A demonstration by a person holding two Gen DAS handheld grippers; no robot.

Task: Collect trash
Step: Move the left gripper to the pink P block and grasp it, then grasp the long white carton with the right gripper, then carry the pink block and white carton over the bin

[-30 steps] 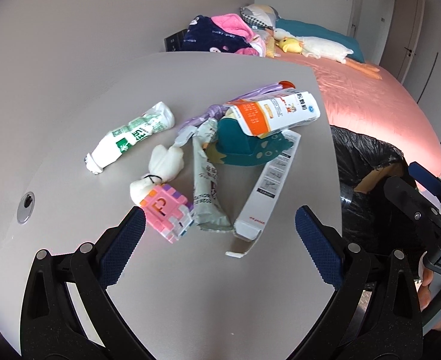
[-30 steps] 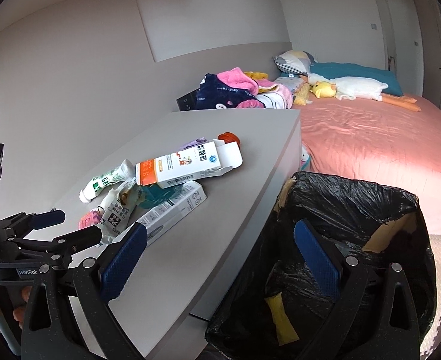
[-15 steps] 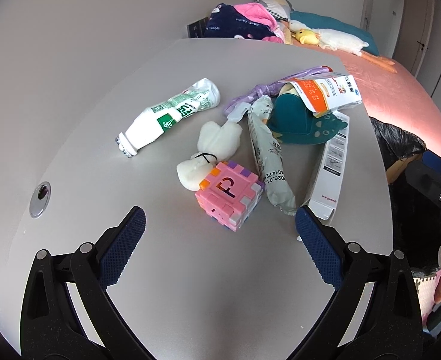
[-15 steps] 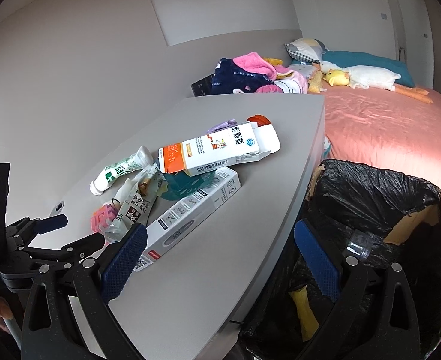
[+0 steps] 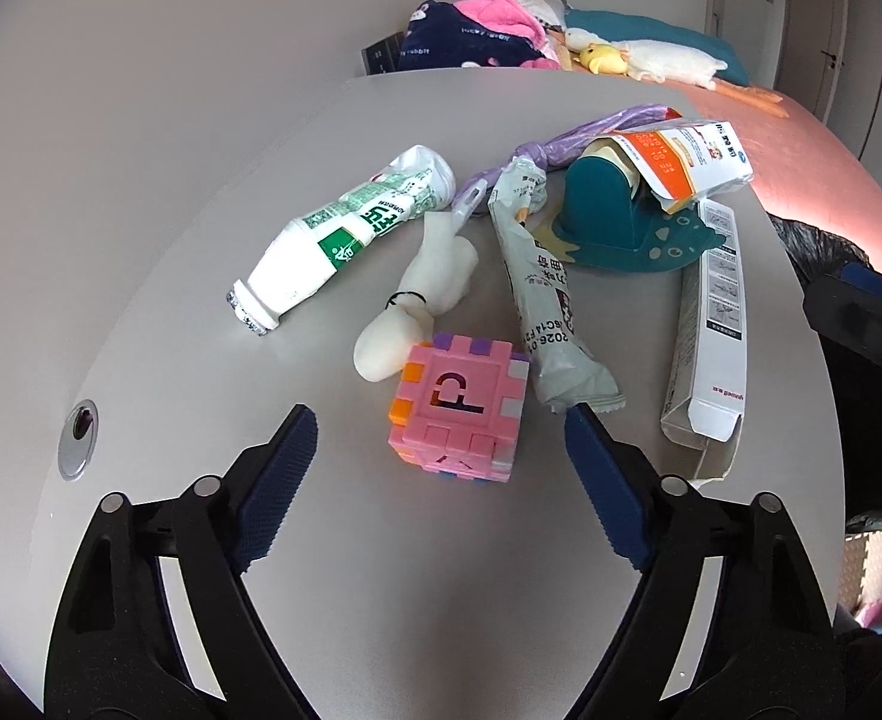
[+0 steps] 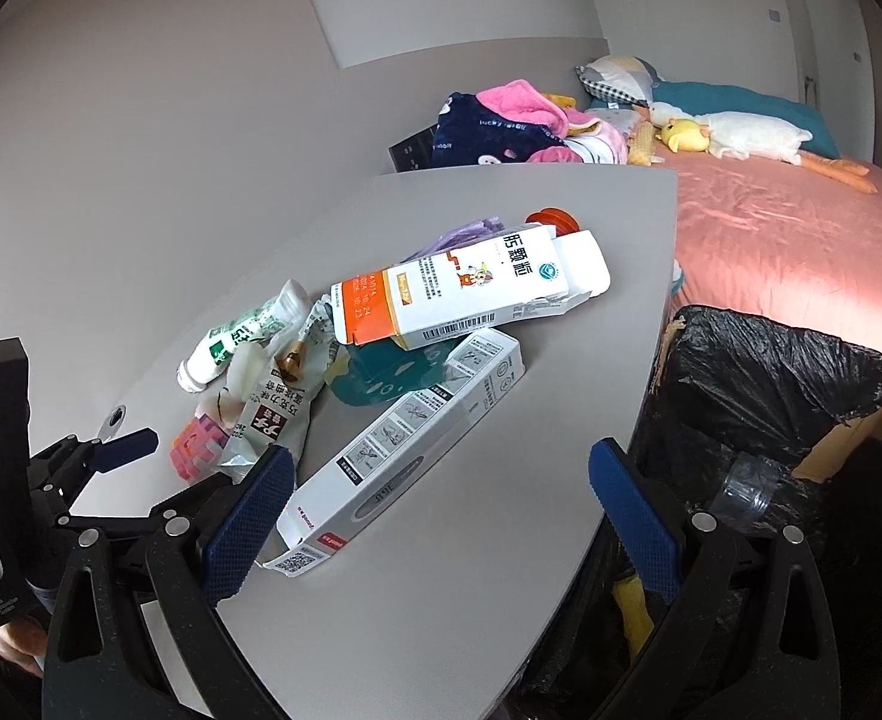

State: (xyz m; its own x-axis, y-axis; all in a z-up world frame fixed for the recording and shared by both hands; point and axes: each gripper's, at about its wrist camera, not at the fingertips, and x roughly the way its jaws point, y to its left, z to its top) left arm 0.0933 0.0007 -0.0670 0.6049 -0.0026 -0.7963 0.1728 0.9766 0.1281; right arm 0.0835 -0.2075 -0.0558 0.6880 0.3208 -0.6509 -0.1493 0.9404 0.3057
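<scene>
The left gripper (image 5: 435, 444) has just been narrowing its ribbed blue pads around the pink foam cube (image 5: 459, 411), not touching it. Beside lie a crumpled white bottle (image 5: 345, 234), a soft wrapper (image 5: 552, 324), a long cardboard box (image 6: 405, 450). The right gripper (image 6: 441, 516) stands wide, empty, near the black bag (image 6: 801, 396).

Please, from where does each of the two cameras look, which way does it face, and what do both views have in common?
Left wrist: sits on the left gripper, looking steeply down at the table; jaws open, just been closing, nothing between them, pink cube just ahead.
Right wrist: sits on the right gripper, open, facing the table edge and the black trash bag; the left gripper and a fingertip show at left.
Shared: pink cube, milk bottle, long white box.
</scene>
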